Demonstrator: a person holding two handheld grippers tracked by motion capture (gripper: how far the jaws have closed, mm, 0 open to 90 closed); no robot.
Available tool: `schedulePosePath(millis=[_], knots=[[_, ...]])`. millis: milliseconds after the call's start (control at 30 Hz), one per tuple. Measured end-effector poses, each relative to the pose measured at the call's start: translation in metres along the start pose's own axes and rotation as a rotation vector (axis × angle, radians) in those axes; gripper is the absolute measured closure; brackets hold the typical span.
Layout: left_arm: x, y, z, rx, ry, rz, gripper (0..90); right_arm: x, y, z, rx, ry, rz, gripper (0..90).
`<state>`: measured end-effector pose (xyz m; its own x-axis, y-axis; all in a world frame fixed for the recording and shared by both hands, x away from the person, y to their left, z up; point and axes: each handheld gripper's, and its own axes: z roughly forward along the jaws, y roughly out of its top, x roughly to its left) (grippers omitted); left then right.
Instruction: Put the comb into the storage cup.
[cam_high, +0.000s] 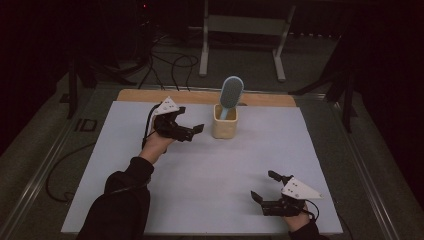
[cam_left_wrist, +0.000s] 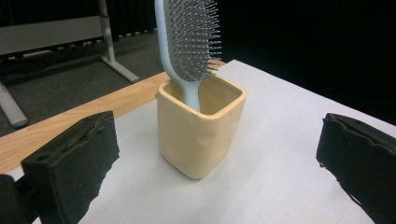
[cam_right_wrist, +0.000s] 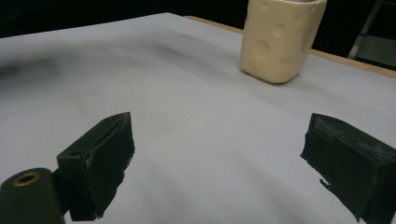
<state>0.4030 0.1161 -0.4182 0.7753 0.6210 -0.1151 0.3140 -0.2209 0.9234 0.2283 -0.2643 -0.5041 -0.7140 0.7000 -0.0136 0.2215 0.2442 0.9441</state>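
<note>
Hairbrush (cam_high: 231, 93) upright in cup (cam_high: 224, 128) | left gripper (cam_high: 192, 131) jaws apart, near cup | right gripper (cam_high: 264, 185) jaws apart, empty

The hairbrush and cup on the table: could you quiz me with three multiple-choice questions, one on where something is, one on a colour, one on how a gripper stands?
1. Where is the hairbrush?
A. flat on the sheet
B. standing handle-down in the cup
C. held in a gripper

2. What colour is the cup?
A. cream
B. red
C. black

3. How is the left gripper?
A. shut on the cup
B. shut on the brush
C. open, just short of the cup

Answers:
1 B: the handle goes into the cup and the bristled head sticks out above.
2 A: the left gripper view shows a pale cream cup.
3 C: its jaws stand wide apart either side of the cup, touching nothing.
</note>
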Motion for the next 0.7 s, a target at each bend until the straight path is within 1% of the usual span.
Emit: schedulePosePath(millis=[167, 400, 500, 533, 567, 700], knots=[[0.0, -0.009, -0.01, 0.01, 0.004, -0.003, 0.0, 0.0, 0.0, 0.001, 0.0, 0.002, -0.007, 8.5], [-0.001, -0.017, -0.02, 0.018, 0.009, 0.0, 0.0, 0.001, 0.001, 0.001, -0.001, 0.005, -0.007, 8.5], [-0.002, -0.022, -0.031, 0.019, 0.019, 0.007, 0.0, 0.001, 0.002, 0.001, -0.003, 0.006, -0.01, 8.4], [-0.002, -0.022, -0.031, 0.019, 0.019, 0.007, 0.0, 0.001, 0.002, 0.001, -0.003, 0.006, -0.01, 8.4], [-0.002, -0.025, -0.037, 0.019, 0.025, 0.004, 0.0, 0.001, 0.002, 0.001, -0.004, 0.006, -0.012, 8.5], [-0.001, -0.031, -0.049, 0.018, 0.035, -0.001, 0.0, 0.001, 0.002, 0.002, -0.004, 0.006, -0.014, 8.5]])
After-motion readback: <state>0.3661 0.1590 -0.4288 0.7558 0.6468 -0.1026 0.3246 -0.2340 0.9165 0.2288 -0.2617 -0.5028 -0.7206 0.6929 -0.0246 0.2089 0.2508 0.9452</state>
